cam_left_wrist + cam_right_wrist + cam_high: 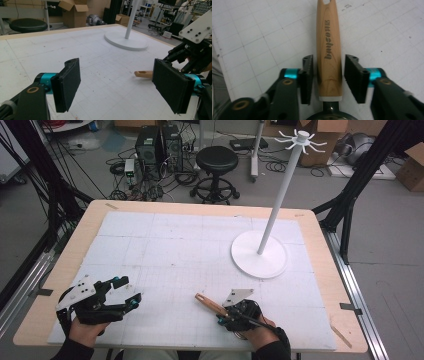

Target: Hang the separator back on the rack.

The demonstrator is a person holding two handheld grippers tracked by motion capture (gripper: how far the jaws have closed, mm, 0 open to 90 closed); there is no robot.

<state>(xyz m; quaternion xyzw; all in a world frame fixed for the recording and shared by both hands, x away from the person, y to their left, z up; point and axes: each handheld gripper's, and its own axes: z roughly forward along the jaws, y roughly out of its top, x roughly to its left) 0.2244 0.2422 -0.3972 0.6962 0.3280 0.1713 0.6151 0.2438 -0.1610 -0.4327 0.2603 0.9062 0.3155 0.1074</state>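
Observation:
A utensil with a wooden handle lies on the white gridded mat near the front edge, its holed end pointing up-left. My right gripper straddles that handle, jaws open with a thin gap on each side; a dark metal part sits under the gripper body. My left gripper hovers at the front left, open wide and holding nothing. In the left gripper view the handle tip pokes out beside the right gripper.
A white stand with a round base, a tall pole and hooks on top occupies the mat's right middle. The wooden table rim frames the mat. A stool, computers and boxes stand on the floor beyond.

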